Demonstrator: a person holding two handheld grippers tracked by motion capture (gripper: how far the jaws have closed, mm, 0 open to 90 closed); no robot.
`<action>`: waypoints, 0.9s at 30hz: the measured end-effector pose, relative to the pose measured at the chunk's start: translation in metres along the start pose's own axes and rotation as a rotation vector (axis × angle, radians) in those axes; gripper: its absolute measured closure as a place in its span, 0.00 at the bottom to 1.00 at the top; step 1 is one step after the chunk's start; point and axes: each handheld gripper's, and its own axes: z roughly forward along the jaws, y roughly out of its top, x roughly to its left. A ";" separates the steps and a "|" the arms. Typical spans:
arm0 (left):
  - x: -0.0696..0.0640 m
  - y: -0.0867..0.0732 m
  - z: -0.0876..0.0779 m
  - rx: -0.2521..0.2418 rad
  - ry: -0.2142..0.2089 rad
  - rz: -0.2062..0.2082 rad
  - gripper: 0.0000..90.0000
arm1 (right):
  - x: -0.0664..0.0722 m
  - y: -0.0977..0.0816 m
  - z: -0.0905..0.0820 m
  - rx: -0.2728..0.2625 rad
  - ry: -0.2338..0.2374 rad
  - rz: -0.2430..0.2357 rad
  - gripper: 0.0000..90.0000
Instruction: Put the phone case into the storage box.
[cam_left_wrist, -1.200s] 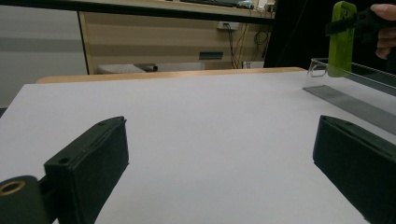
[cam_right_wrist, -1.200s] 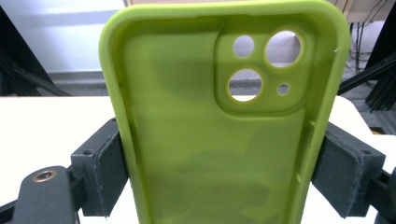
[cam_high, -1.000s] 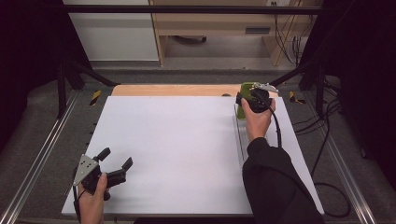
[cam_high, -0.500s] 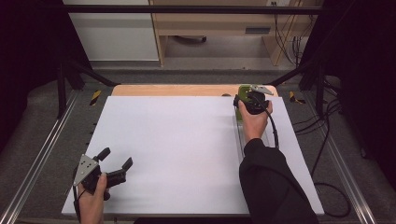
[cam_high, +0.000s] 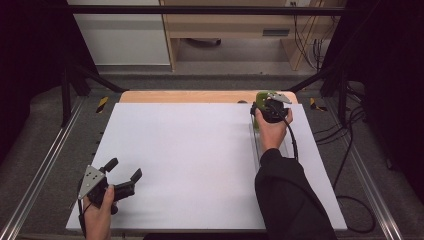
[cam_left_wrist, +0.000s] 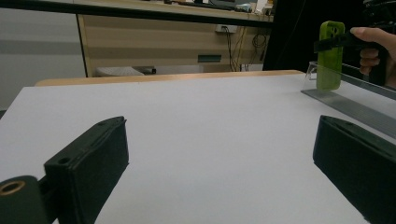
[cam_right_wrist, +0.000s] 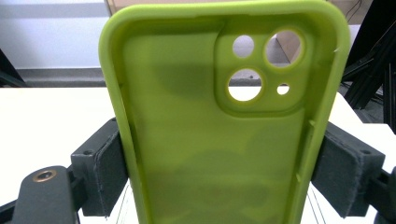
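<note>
A lime-green phone case (cam_right_wrist: 219, 140) with camera cut-outs stands upright between the pads of my right gripper (cam_right_wrist: 224, 172), which is shut on its two long edges. From above, that right gripper (cam_high: 260, 108) holds the case (cam_high: 260, 96) at the far right of the white board (cam_high: 190, 150), over a clear plastic rail (cam_high: 257, 145). The left gripper view shows the case (cam_left_wrist: 329, 56) hanging just above the rail (cam_left_wrist: 345, 105). My left gripper (cam_high: 125, 168) rests at the board's near left corner, open, with nothing between its fingers (cam_left_wrist: 88, 163).
A wooden tabletop edge (cam_high: 185, 96) runs behind the board. Metal frame rails (cam_high: 45, 170) flank both sides, and cables (cam_high: 345, 165) lie on the floor to the right. A wooden cabinet (cam_high: 235, 25) stands beyond the table.
My right hand has shifted only slightly with the case still gripped. The left gripper has stayed where it was, still open.
</note>
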 end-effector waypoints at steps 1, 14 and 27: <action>0.000 0.000 0.000 0.000 0.000 0.000 0.03 | 0.000 0.000 0.000 0.000 0.003 0.002 0.18; 0.000 0.000 0.000 0.001 -0.001 0.002 0.03 | 0.004 -0.003 0.002 -0.024 0.000 0.000 0.18; 0.000 0.000 0.000 0.001 -0.001 0.002 0.03 | 0.004 -0.003 0.003 -0.047 -0.015 0.008 0.18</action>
